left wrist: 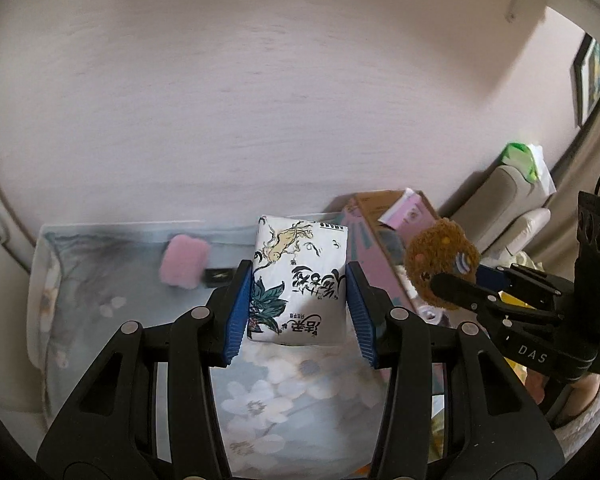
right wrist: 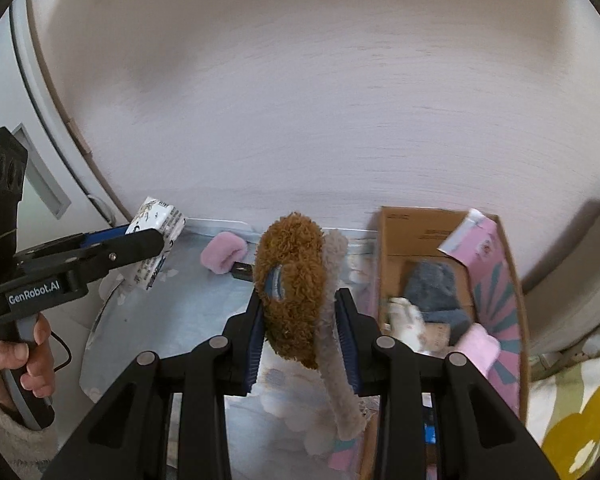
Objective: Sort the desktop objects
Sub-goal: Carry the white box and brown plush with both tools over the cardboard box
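Cardboard box [right wrist: 420,236], flaps open, stands at the right end of the flowered cloth [right wrist: 204,320] and holds a grey fuzzy item [right wrist: 432,288] and pink pieces. Left gripper [left wrist: 300,280] clamps a white printed tissue pack [left wrist: 300,276], long axis pointing away. Right gripper [right wrist: 300,308] pinches a brown plush slipper [right wrist: 292,280], sole edge-on, length running away from the camera. Both are held above the cloth.
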Tool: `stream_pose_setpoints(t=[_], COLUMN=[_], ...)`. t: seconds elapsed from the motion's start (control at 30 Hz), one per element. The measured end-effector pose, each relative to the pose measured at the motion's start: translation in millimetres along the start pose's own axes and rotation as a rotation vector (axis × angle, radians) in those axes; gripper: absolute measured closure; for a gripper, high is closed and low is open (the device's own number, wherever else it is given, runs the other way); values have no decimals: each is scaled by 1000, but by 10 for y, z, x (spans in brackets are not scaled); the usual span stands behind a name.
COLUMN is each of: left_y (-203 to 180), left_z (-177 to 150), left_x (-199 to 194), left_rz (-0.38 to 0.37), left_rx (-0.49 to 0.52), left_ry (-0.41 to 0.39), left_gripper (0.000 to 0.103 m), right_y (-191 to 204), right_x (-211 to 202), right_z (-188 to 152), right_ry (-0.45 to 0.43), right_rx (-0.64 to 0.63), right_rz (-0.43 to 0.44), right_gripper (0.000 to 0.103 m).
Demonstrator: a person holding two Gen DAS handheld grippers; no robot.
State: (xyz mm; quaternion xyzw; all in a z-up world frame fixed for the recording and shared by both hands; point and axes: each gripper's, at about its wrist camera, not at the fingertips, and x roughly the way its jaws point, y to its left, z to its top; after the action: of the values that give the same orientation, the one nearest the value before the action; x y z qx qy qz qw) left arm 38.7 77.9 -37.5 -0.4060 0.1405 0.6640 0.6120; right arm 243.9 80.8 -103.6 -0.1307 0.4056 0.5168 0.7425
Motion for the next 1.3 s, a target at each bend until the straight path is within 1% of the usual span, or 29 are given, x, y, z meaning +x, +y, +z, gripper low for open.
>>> stream_pose_setpoints(t=[0.1, 0.27, 0.33, 0.47, 0.57, 0.7, 0.83, 0.9, 1.1, 1.3], left_y=[-184, -536, -691, -948, -1120, -1320, -1491, -1543, -1617, -1587], left_z=[39, 105, 127, 166, 192, 224, 255, 271, 247, 202], left_x=[78, 300, 408, 618, 819, 1157, 1496, 1590, 1745, 1726], left_rz=[-29, -91, -123, -164, -178, -174, -165, -159, -132, -121], left_rx=[28, 78, 98, 139, 158, 187, 207, 213, 223, 224], left_ry=[0, 26, 39, 59, 80, 109, 138, 145, 161, 168], left_gripper=[61, 61, 61, 61, 61, 61, 61, 61, 61, 61], right_y=[-179, -564, -727, -1006, -1170, -1359, -1456, -1458, -1408, -1337], right_x=[-90, -269, -307, -353, -331, -225, -107, -65, 1, -29], right_z=[-65, -208, -264, -357, -420, -489, -531, -529, -492, -538], right_ry=[-9, -26, -21, -2, 14, 39, 61, 61, 59, 61], right_rx=[29, 91, 117, 156, 179, 202, 214, 215, 194, 183], right_rz=[-24, -79, -102, -130, -135, -126, -95, -81, -51, -27], right_gripper=[72, 72, 72, 72, 72, 72, 72, 72, 72, 72])
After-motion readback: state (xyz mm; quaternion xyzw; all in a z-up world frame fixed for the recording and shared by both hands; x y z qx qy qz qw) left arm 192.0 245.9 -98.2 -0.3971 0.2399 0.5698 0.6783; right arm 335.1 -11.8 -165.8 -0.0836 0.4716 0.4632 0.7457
